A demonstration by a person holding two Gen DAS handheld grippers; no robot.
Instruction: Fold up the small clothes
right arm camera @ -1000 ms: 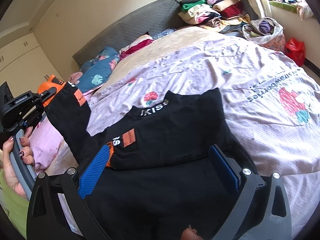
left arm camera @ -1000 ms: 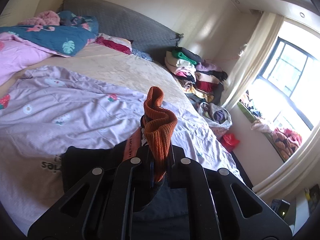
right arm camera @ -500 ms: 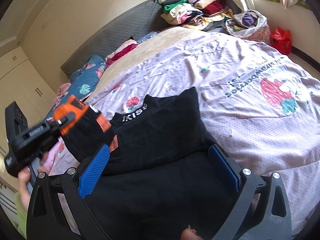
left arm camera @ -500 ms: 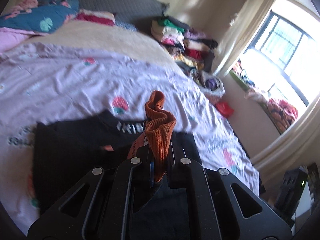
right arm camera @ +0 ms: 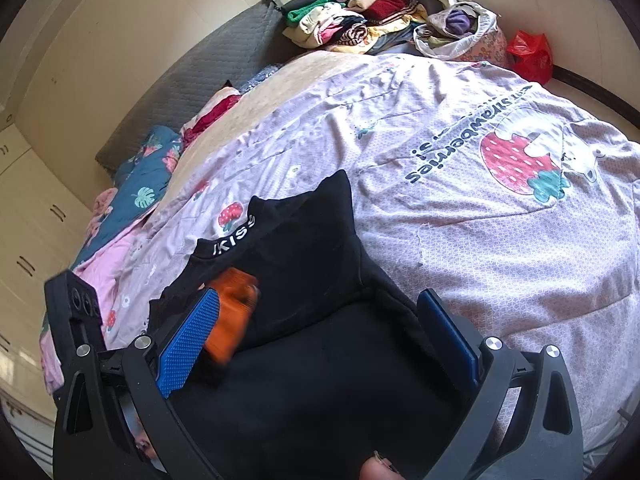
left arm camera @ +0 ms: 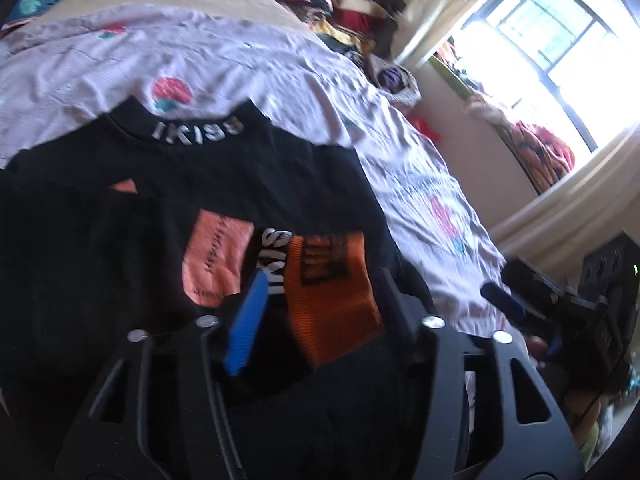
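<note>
We see a bed (right arm camera: 280, 76) covered by a pale lilac sheet (right arm camera: 500, 260) printed with strawberries and grey lettering, with a bare beige strip running toward the grey quilted headboard (right arm camera: 208, 76). Directly on the sheet lies a black garment (right arm camera: 316, 264) with white letters on its collar and an orange cuff (right arm camera: 234, 316) resting on top of it. At the head end we find a teal leaf-print pillow (right arm camera: 140, 188), a red and white cloth (right arm camera: 212, 114) beside it and a pink cloth (right arm camera: 108, 256) at the edge, while a heap of folded clothes (right arm camera: 352, 16) sits at the far corner.
</note>
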